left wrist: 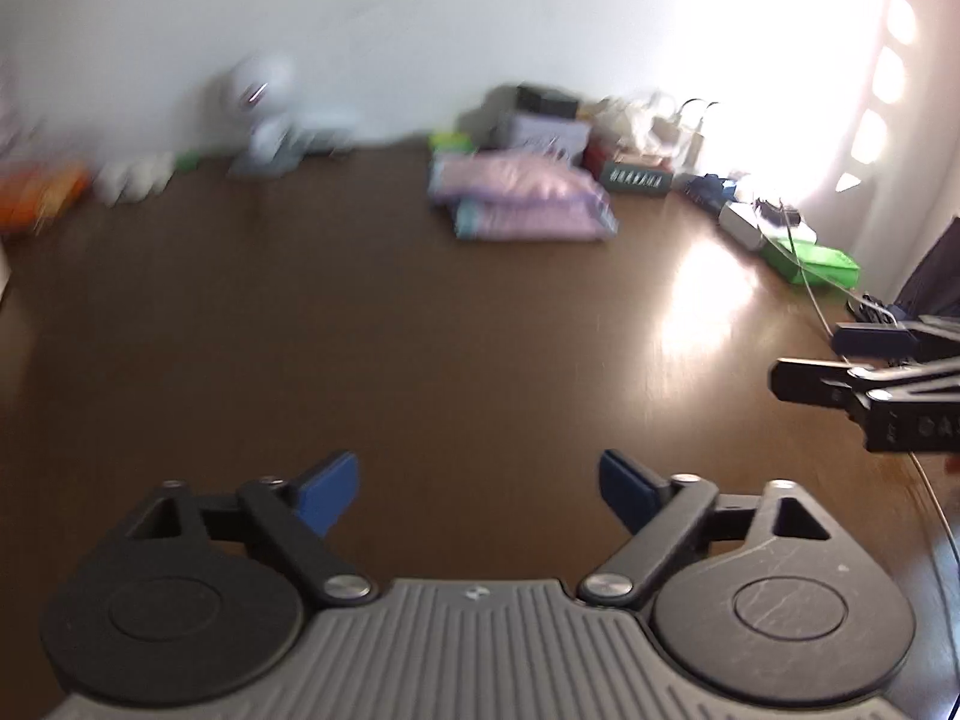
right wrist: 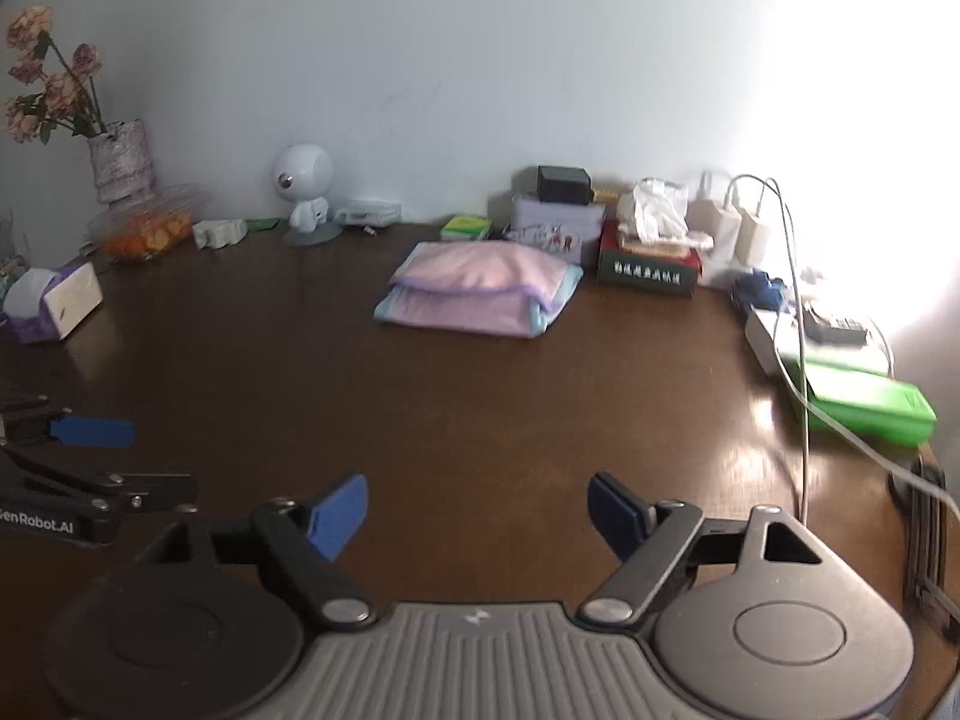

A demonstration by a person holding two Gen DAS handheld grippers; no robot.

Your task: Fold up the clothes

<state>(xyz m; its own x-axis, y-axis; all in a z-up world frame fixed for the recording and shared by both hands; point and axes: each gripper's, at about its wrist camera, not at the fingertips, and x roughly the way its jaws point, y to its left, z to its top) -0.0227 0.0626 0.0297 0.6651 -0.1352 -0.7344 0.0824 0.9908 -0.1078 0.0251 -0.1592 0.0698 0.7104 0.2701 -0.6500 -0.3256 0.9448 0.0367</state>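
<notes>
A folded pink garment with pale blue trim point(right wrist: 480, 291) lies on the dark wooden table point(right wrist: 420, 408) toward the back, also seen blurred in the left wrist view as the pink garment point(left wrist: 519, 198). My left gripper point(left wrist: 478, 489) hovers over bare table well short of it, jaws wide apart with nothing between the blue pads. My right gripper point(right wrist: 477, 510) likewise stands open and empty above bare wood. Each gripper shows at the edge of the other's view: the right gripper point(left wrist: 840, 360) and the left gripper point(right wrist: 96, 456).
Along the back wall stand a flower vase point(right wrist: 120, 162), a white toy robot point(right wrist: 303, 192), tissue boxes point(right wrist: 648, 264), small boxes and chargers with cables point(right wrist: 786, 300). A green box point(right wrist: 870, 408) lies at the right edge. A tissue pack point(right wrist: 54, 300) sits left.
</notes>
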